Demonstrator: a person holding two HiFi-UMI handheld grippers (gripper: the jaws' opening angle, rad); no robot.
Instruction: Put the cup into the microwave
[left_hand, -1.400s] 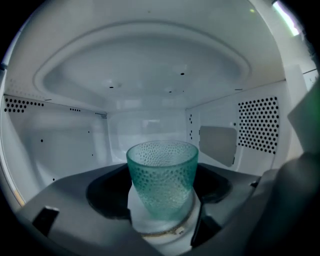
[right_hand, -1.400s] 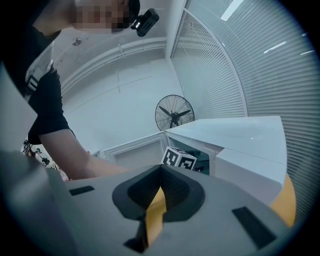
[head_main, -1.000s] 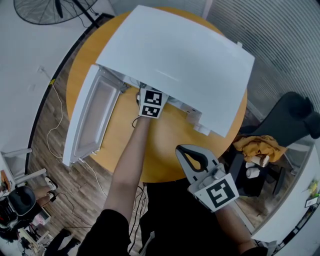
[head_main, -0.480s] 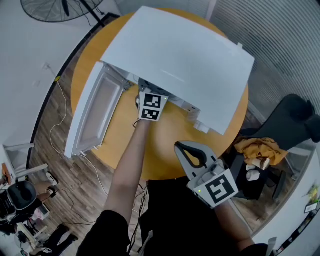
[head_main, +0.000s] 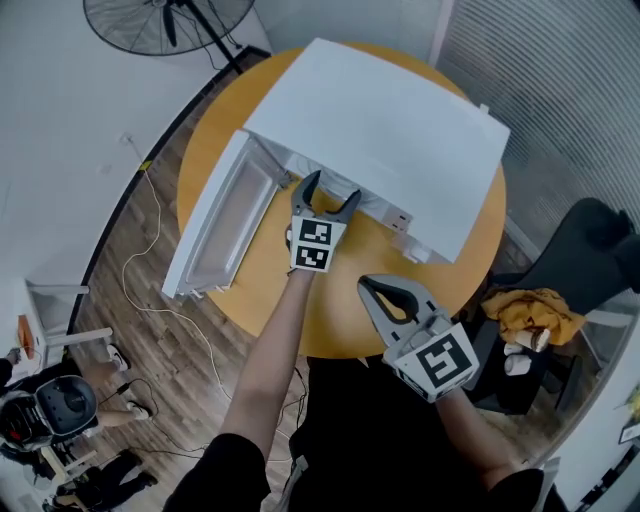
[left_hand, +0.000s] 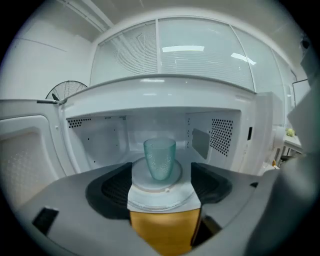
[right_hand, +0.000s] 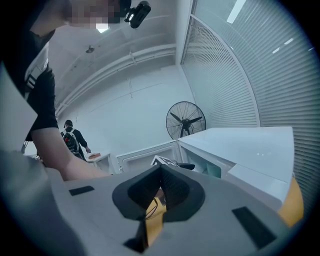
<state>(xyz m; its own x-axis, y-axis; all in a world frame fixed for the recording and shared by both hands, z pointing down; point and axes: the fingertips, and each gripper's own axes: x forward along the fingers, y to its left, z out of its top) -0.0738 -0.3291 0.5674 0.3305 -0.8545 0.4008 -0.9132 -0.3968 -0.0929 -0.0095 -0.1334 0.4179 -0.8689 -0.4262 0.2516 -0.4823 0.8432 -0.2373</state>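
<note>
On the round tabletop (head_main: 365, 250), the cup (left_hand: 160, 159) stood inside the open microwave (head_main: 390, 120), left hand-held gripper (head_main: 332, 188) spread empty, right hand-held gripper (head_main: 372, 287) closed.

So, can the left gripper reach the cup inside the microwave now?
Probably yes: the microwave door is open, the left gripper is open and empty, and the cup stands upright straight ahead, nothing between.

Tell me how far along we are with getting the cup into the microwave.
Done: the cup stands upright on the turntable inside the microwave. In hand: nothing; the left gripper sits outside the cavity, jaws apart and empty, and the right gripper is shut, away from the microwave. Left: nothing for the task itself, though the door is open.
</note>
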